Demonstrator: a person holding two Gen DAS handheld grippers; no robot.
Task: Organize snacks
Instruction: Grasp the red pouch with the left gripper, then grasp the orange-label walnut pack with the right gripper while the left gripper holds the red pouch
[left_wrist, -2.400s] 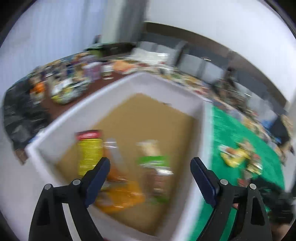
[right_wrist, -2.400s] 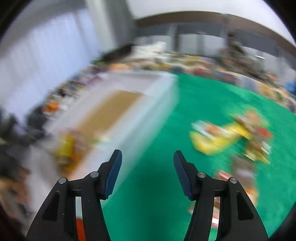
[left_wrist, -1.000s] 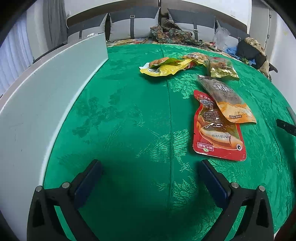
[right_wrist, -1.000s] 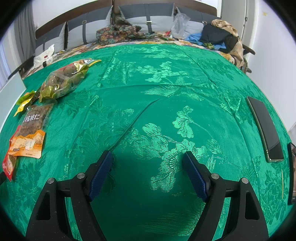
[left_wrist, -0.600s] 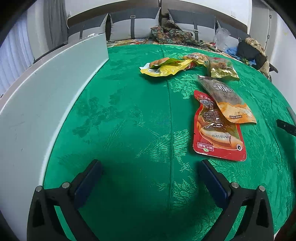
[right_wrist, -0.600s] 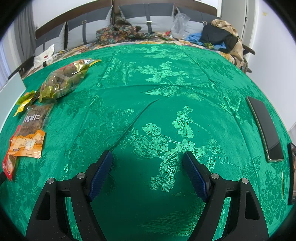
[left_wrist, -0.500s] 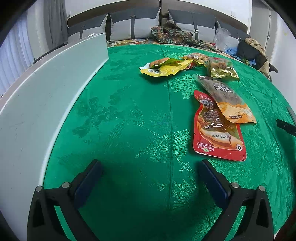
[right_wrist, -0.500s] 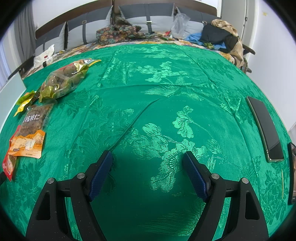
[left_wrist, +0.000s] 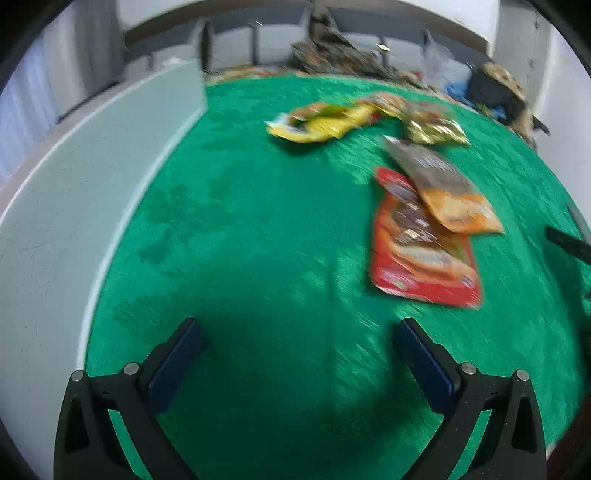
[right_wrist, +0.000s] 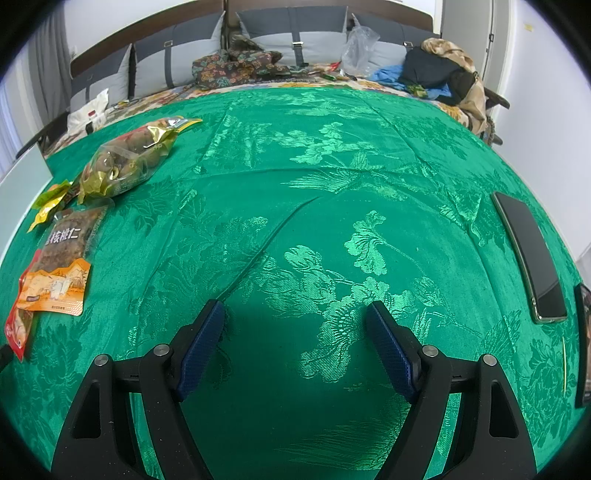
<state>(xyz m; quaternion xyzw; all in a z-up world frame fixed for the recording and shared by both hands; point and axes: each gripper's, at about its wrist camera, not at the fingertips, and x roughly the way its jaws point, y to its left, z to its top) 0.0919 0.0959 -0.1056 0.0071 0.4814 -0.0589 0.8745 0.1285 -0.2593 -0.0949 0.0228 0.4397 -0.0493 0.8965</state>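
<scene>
Red snack pouch (left_wrist: 421, 251) lies lengthwise, pointing away.

Green tablecloth (right_wrist: 332, 155) is showing as woven damask cloth, its floral pattern catching light with a satin sheen. Snack bags are looking like glossy plastic film: the red pouch (left_wrist: 421, 251), the orange-and-brown pouch (right_wrist: 61, 266), the crinkled gold-edged clear bag (right_wrist: 125, 162). White box wall (left_wrist: 74, 192) is reading matt, smooth. Gripper frames are appearing as matt black plastic with metal rivets and textured blue pads (right_wrist: 388, 350). Phone (right_wrist: 528, 254) is showing glossy glass.
</scene>
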